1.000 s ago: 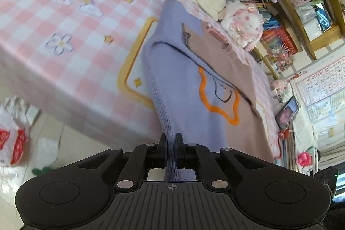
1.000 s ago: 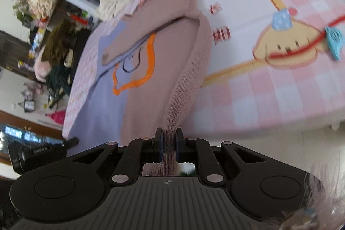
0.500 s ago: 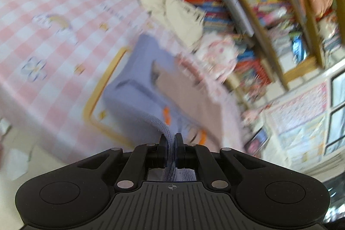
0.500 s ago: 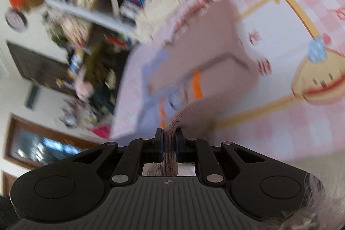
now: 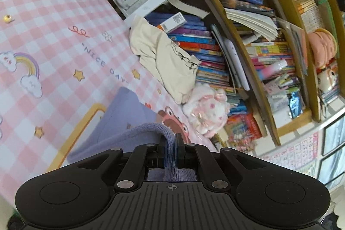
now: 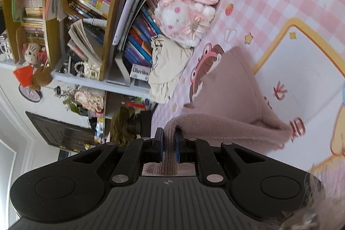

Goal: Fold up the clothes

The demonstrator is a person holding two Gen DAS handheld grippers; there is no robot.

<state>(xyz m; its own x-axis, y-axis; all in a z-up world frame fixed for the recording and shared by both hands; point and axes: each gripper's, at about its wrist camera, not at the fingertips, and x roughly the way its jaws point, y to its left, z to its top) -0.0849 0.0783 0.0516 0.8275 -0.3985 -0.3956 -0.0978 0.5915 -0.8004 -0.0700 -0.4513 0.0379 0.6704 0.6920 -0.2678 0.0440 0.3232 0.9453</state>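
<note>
Hem lifted over toward the shelves
Both grippers, left [image 5: 171, 142] and right [image 6: 168, 139], have carried the sweater [image 6: 232, 87] hem up from the worktop [image 5: 54, 40] edge, fingers clenched on it, garment doubling over.

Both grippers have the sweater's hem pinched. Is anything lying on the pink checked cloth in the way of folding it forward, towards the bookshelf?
Nothing visible blocks it nearby. The left gripper and right gripper are shut on the sweater. Farther on, a cream garment and a plush toy lie against the bookshelf, past the sweater's far edge.

"NICE DAY" on tablecloth [image 5: 64, 40]; "Usmile" box [image 6: 140, 72]
</note>
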